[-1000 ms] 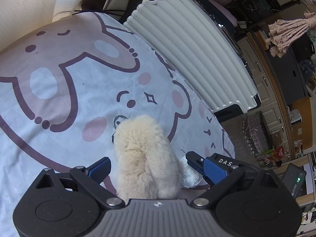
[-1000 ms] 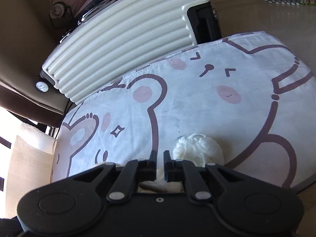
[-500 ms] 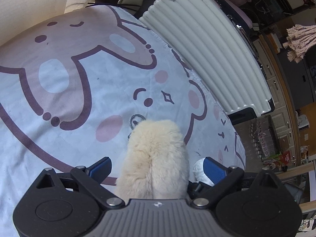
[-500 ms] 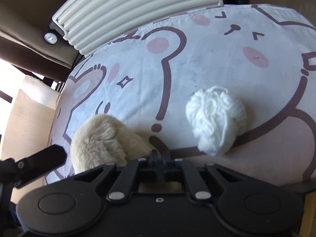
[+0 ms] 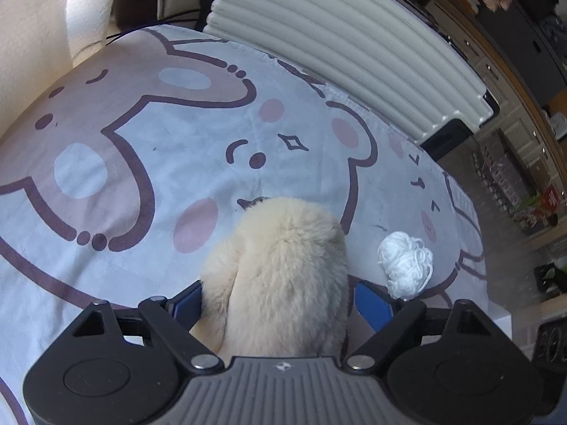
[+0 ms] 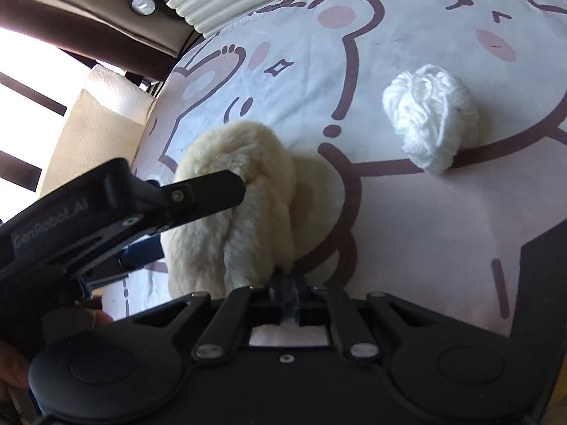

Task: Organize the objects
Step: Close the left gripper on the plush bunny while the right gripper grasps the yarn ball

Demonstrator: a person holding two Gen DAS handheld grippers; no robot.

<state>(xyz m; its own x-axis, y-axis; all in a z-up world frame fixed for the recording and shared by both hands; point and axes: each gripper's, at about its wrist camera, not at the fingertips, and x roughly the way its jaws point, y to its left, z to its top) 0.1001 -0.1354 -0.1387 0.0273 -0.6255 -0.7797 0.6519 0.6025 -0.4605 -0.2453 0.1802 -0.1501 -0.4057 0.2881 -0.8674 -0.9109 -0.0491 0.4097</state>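
A cream fluffy plush piece (image 5: 280,272) lies on the cartoon bear blanket (image 5: 149,148), and my left gripper (image 5: 280,301) is shut on its near end, blue pads pressing both sides. The plush also shows in the right wrist view (image 6: 234,205), with the left gripper (image 6: 117,209) over it. A white yarn ball (image 5: 405,264) lies on the blanket just right of the plush, also in the right wrist view (image 6: 432,117). My right gripper (image 6: 290,294) is shut and empty, raised above the blanket near the plush's end.
A ribbed cream suitcase (image 5: 354,46) lies along the blanket's far edge. A white cushion (image 5: 39,39) sits at the far left. Cabinets and floor clutter (image 5: 514,163) lie to the right, beyond the blanket's edge.
My left gripper has closed on the plush. My right gripper has pulled back and up from the yarn ball, which now lies free on the blanket.
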